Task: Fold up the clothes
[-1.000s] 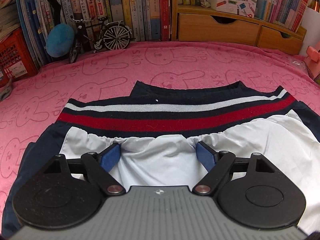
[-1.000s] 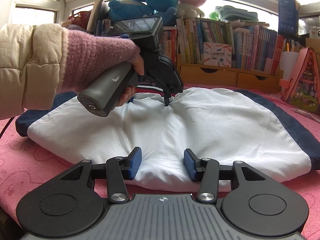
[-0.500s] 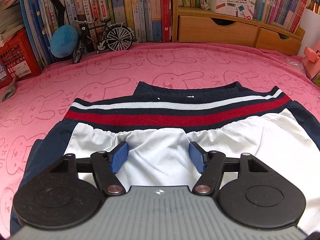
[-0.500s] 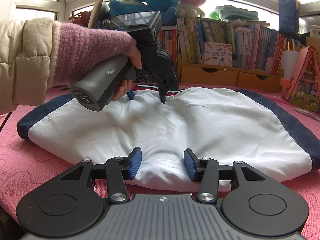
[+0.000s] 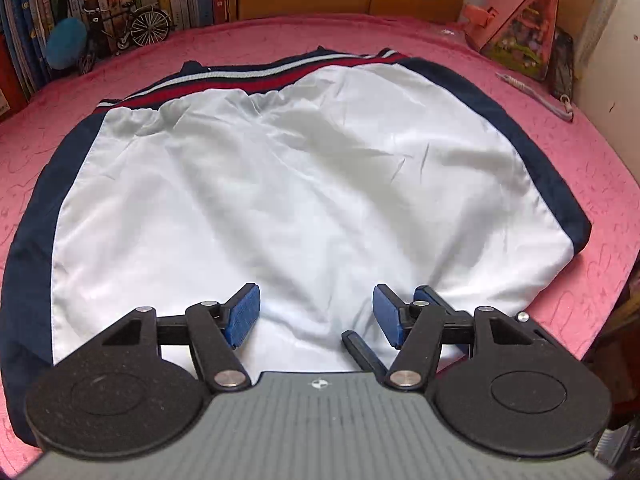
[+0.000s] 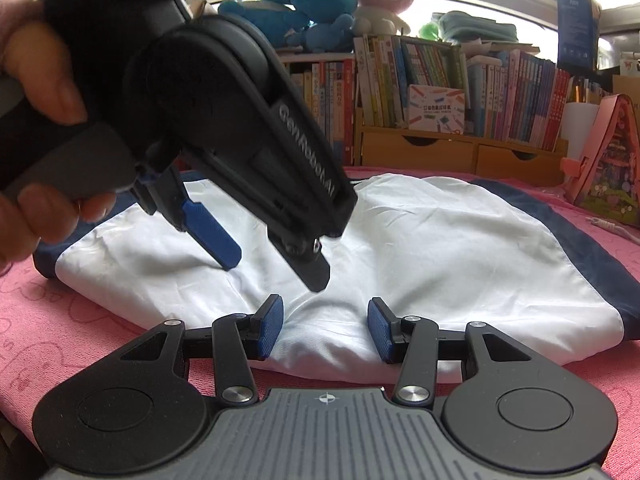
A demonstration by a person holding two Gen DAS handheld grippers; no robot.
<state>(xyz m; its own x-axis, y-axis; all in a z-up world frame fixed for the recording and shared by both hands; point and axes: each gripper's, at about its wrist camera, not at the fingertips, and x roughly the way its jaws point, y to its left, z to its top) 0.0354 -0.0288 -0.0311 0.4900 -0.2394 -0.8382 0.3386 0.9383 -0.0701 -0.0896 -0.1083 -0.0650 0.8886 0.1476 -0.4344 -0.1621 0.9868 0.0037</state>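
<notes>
White garment [image 5: 288,184] lies beneath both half-open, empty tongs [image 5: 316,316] [image 6: 325,328].

Count: 1 garment [image 5: 304,184] (white panel, navy sides, striped waistband), 2 grippers: left gripper [image 5: 316,316], right gripper [image 6: 326,328]. 1 pink cloth [image 5: 580,168] underneath. 3 plush toys [image 6: 308,12] on the shelf top, 1 model bicycle [image 5: 136,28], 2 wooden drawers [image 6: 460,156]. Books: too many to count.
</notes>
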